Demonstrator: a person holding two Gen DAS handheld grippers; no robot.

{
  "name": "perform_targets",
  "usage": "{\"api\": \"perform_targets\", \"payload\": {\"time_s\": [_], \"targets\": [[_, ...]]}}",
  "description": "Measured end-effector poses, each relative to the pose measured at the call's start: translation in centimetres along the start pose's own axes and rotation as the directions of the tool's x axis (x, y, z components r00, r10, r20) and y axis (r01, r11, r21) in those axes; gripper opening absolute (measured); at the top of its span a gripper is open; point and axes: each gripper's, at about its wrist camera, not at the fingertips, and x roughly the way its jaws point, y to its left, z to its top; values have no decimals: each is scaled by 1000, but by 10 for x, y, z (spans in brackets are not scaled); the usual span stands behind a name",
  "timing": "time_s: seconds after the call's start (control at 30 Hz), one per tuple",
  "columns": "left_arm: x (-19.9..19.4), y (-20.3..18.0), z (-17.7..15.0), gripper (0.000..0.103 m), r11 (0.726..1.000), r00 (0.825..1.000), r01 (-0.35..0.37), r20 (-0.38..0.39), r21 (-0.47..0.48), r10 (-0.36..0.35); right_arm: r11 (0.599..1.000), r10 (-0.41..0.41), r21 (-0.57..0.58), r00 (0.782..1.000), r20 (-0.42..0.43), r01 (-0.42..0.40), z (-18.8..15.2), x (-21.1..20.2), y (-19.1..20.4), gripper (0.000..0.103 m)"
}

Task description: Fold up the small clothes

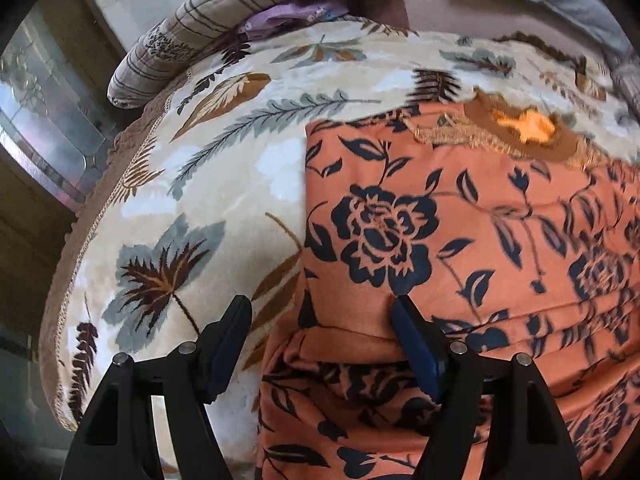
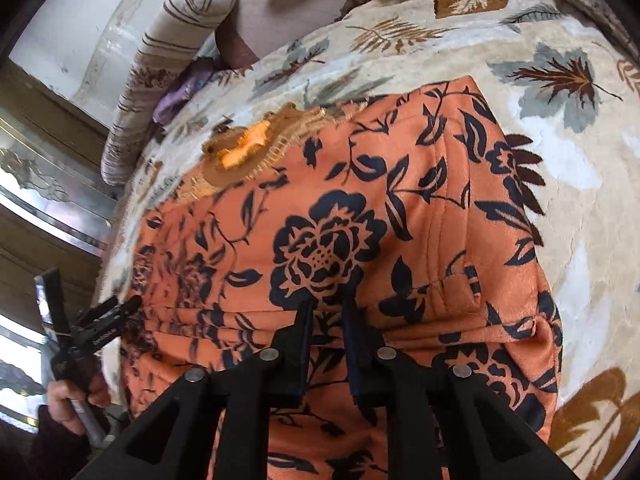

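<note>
Leaf-printed blanket (image 1: pixel 224 184) over a bed forms the work surface, with a striped bolster (image 1: pixel 188 28) along its far edge. On it lies the orange floral garment (image 1: pixel 460 208), its embroidered neckline (image 2: pixel 248 148) pointing away from us and its near hem bunched into ridges. Our left gripper (image 1: pixel 320 344) stands with its fingers wide apart, one on either side of the garment's side edge near the hem, gripping nothing. Our right gripper (image 2: pixel 326 312) has its fingers drawn close over a hem ridge (whether cloth is pinched between them we cannot tell). To fold well, we judge both grippers should take the hem corners level, lift together, and carry them toward the neckline, keeping the edges aligned.
</note>
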Motion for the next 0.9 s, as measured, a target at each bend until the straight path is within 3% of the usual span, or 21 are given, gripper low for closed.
{"api": "perform_targets", "payload": {"time_s": [0.13,0.2,0.3,0.43,0.57,0.83,0.9], "targets": [[-3,0,11,74,999,999,9,50,-36,-7,999,40,28,997,64,-42,11,-4,-5,20],[4,-2,15,74,999,1000,12,27,-44,-10,997,54,54,997,48,-56,15,4,-9,19],[21,-12,13,75,1000,999,-15,-47,-8,15,999,-3,40,1000,-29,4,13,23,-8,20],[17,-14,5,75,999,999,-28,-22,38,29,1000,-5,5,1000,-30,5,9,19,-3,20],[12,-11,-5,76,998,1000,-4,-22,57,5,1000,7,-2,999,-39,-7,5,17,-3,21],[-7,18,-30,76,996,995,89,-43,-24,-90,1000,23,-19,999,-42,-24,-5,14,-4,21],[-14,32,-40,76,995,995,85,-51,-45,-87,999,33,-19,999,-32,-34,-7,9,-5,21]]}}
